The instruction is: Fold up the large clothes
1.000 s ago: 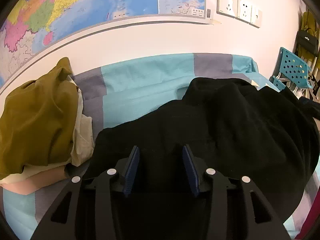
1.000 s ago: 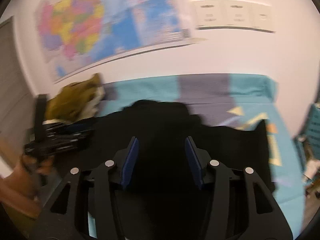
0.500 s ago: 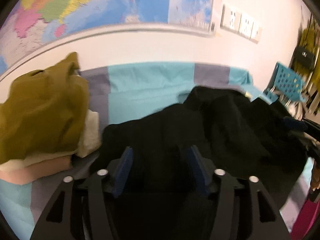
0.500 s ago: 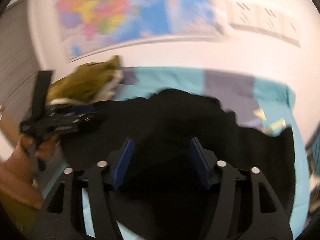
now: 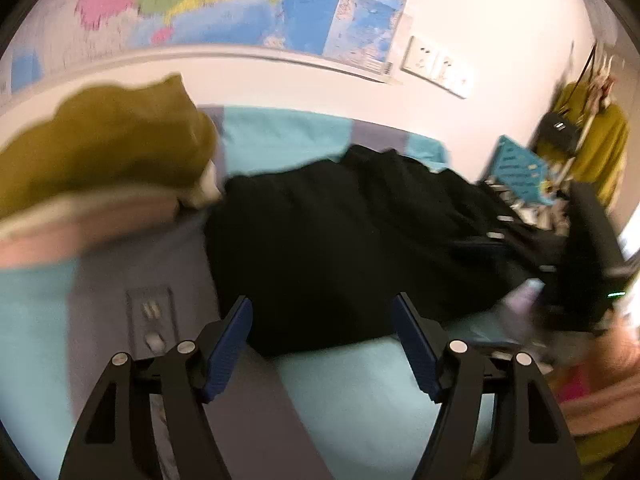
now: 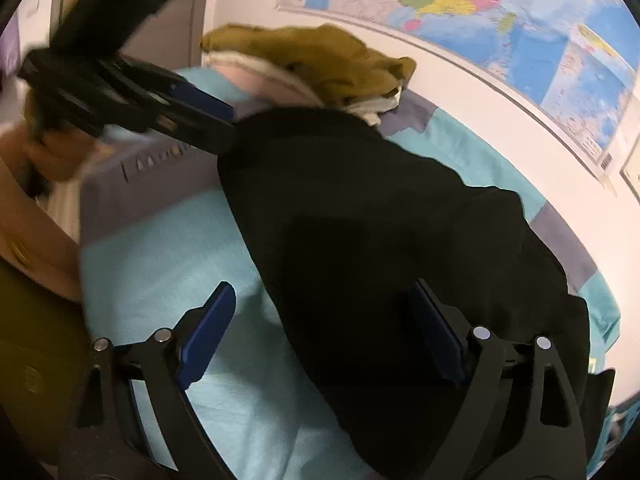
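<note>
A large black garment (image 5: 352, 236) lies folded on the teal and grey bedsheet (image 5: 352, 396); it also shows in the right wrist view (image 6: 384, 216). My left gripper (image 5: 322, 340) is open and empty, just off the garment's near edge. My right gripper (image 6: 328, 332) is open and empty, above the garment's near part. The left gripper also appears in the right wrist view (image 6: 200, 116), close to the garment's far-left corner. The right gripper shows blurred at the right of the left wrist view (image 5: 560, 264).
A pile of clothes topped by an olive garment (image 5: 100, 148) sits on the bed's left by the wall (image 6: 320, 60). A map (image 5: 240, 4) hangs above. A teal plastic chair (image 5: 516, 168) and hanging clothes (image 5: 596, 148) stand to the right.
Both grippers have opened wider and pulled back off the black garment toward the bed's near edge. Teal sheet now shows between the left gripper's fingers. Both views swung sideways.
</note>
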`<action>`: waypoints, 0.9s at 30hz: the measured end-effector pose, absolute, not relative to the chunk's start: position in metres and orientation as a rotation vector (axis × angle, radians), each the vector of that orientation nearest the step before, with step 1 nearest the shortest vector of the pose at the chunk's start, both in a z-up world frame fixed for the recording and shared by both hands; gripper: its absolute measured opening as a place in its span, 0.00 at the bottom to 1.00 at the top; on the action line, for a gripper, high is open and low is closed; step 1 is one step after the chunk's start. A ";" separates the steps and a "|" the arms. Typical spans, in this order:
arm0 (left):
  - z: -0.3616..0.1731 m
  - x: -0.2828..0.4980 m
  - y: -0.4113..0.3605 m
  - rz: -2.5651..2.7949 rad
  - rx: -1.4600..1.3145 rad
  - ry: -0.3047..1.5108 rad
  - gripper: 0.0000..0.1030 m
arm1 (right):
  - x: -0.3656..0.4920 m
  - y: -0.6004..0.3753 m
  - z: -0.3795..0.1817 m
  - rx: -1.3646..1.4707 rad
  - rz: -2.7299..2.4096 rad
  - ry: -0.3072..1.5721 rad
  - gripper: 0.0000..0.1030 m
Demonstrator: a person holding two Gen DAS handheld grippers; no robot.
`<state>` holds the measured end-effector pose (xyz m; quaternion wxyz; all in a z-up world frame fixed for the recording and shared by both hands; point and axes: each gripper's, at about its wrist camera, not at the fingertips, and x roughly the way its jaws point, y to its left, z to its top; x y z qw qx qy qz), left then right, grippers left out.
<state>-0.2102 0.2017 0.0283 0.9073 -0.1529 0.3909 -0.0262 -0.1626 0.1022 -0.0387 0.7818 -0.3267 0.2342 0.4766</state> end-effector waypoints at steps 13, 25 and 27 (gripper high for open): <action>-0.022 -0.174 0.197 -0.225 -0.658 0.881 0.72 | -0.128 0.089 -0.008 -0.438 1.004 0.563 0.24; -0.029 -0.145 0.212 -0.228 -0.912 0.796 0.78 | -0.117 0.084 -0.009 -0.299 1.029 0.630 0.26; -0.029 -0.152 0.214 -0.255 -0.921 0.759 0.78 | -0.117 0.081 -0.009 -0.278 1.027 0.633 0.28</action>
